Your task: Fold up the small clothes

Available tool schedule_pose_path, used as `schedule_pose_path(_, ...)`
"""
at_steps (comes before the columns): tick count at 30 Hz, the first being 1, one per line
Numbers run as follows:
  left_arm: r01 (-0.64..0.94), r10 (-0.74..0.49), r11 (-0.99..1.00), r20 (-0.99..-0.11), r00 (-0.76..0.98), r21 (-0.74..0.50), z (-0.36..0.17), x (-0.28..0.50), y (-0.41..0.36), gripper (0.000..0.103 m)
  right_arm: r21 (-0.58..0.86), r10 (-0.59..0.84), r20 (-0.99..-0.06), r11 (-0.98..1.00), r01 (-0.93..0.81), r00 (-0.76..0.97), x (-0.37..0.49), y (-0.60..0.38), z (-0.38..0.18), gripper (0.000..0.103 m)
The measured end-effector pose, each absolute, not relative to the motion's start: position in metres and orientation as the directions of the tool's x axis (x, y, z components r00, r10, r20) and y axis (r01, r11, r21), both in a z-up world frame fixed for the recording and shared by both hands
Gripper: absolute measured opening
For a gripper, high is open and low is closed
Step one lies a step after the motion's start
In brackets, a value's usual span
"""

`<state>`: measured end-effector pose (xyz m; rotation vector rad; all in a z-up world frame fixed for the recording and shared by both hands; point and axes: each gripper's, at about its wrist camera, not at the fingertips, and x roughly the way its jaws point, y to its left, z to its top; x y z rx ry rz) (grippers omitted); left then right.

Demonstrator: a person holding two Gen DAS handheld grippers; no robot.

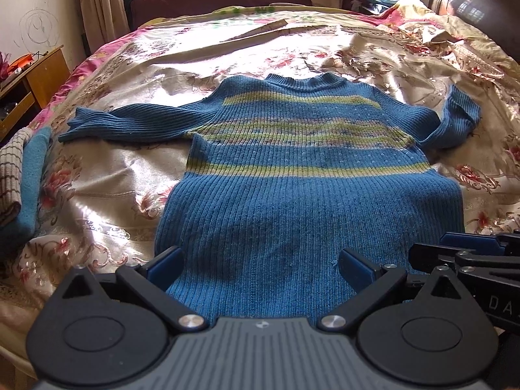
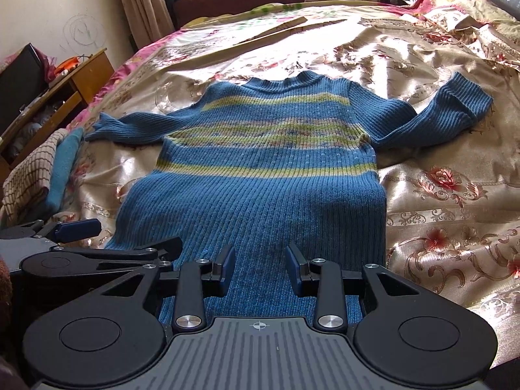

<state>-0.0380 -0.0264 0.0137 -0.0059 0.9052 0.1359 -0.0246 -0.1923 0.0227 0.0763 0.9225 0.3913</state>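
Folding has yet to start: sweater (image 1: 292,175) lies flat on the bedspread (image 1: 130,169), hem near, collar far, long axis running near to far. Left sleeve (image 1: 130,120) extends straight; right sleeve (image 2: 455,113) is doubled back on itself. Left gripper (image 1: 260,266) stands spread wide, right gripper (image 2: 260,263) spread less, both empty above the hem. Risks: a pinch snagging the slippery bedspread beneath, or the kinked sleeve bunching inside a fold

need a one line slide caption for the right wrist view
Open right gripper above the hem of a blue striped sweater spread flat on a floral bedspread.
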Motion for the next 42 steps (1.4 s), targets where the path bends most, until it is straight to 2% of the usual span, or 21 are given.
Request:
schedule_pose_path(10,-0.106,0.133,0.991,-0.792,0.595,0.086,0.015,-0.05,-0.032,0.103,0.23,0.361,-0.781,0.925,-0.303,0.509,-0.037,-0.193,0.023,0.035)
schedule_pose_path(13,-0.11,0.134,0.99,-0.788,0.601,0.085,0.016,-0.053,-0.031,0.103,0.23,0.358,-0.779,0.927,-0.296,0.515,-0.038,-0.195,0.024,0.04)
schedule_pose_path(21,-0.104,0.131,0.991,-0.793,0.595,0.085,0.016,-0.051,-0.032,0.103,0.235,0.358,-0.779,0.928,-0.289,0.515,-0.038,-0.197,0.024,0.041)
schedule_pose_path(30,-0.102,0.129,0.991,-0.8,0.586,0.085,0.015,-0.047,-0.032,0.103,0.254,0.365,-0.775,0.928,-0.274,0.515,-0.032,-0.202,0.021,0.05)
schedule_pose_path(42,-0.095,0.153,0.988,-0.785,0.601,0.12,0.017,-0.043,-0.035,0.103,0.283,0.389,-0.754,0.92,-0.272,0.53,-0.028,-0.208,0.023,0.051)
